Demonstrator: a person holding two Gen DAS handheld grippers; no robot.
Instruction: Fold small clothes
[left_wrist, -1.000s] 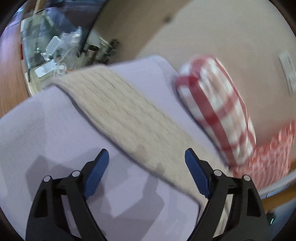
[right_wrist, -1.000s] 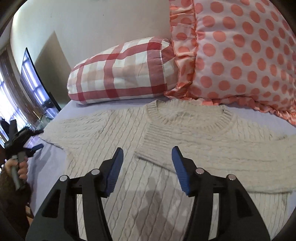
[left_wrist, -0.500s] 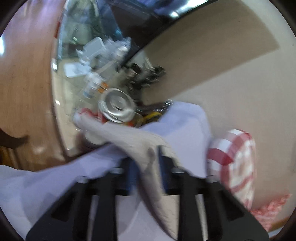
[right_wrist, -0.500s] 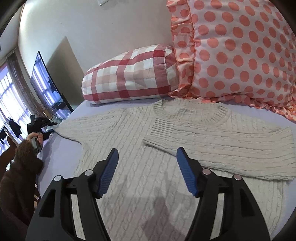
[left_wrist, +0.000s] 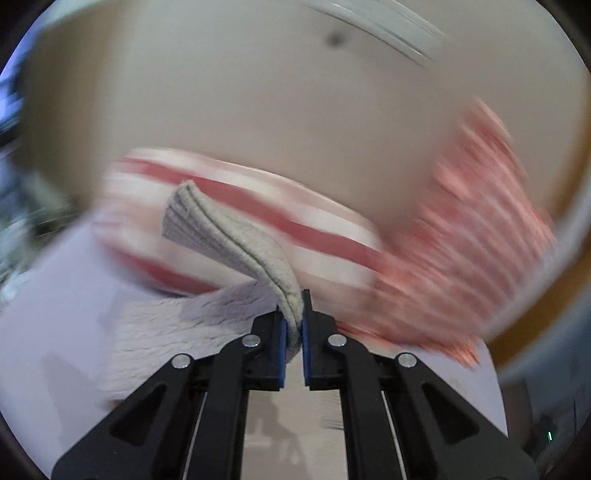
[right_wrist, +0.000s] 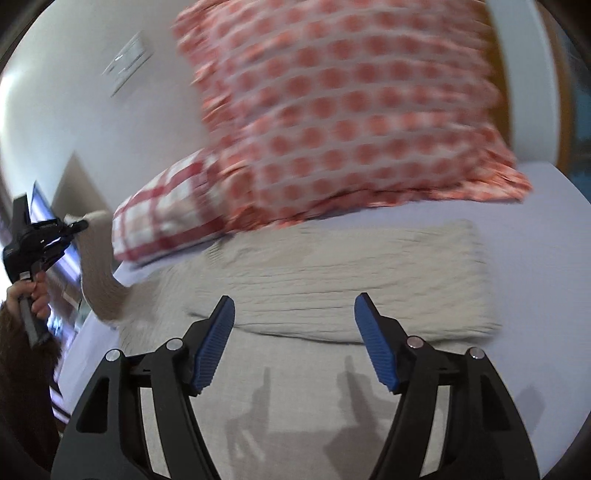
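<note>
Both tongs differ: left tongs (left_wrist: 292, 332) pinch sweater sleeve (left_wrist: 236, 236), right tongs (right_wrist: 293, 343) gape wide

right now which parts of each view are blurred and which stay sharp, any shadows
Left wrist view: the gingham pillow and polka-dot pillow smear sideways; the left gripper and its pinched sweater cuff stay sharp. Right wrist view: pillows and cream sweater are soft, the right gripper is crisp, finger shadows falling on the knit.

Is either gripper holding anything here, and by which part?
The left gripper is shut on the cream sweater, pinching its sleeve near the ribbed cuff. The right gripper holds nothing, jaws open.
</note>
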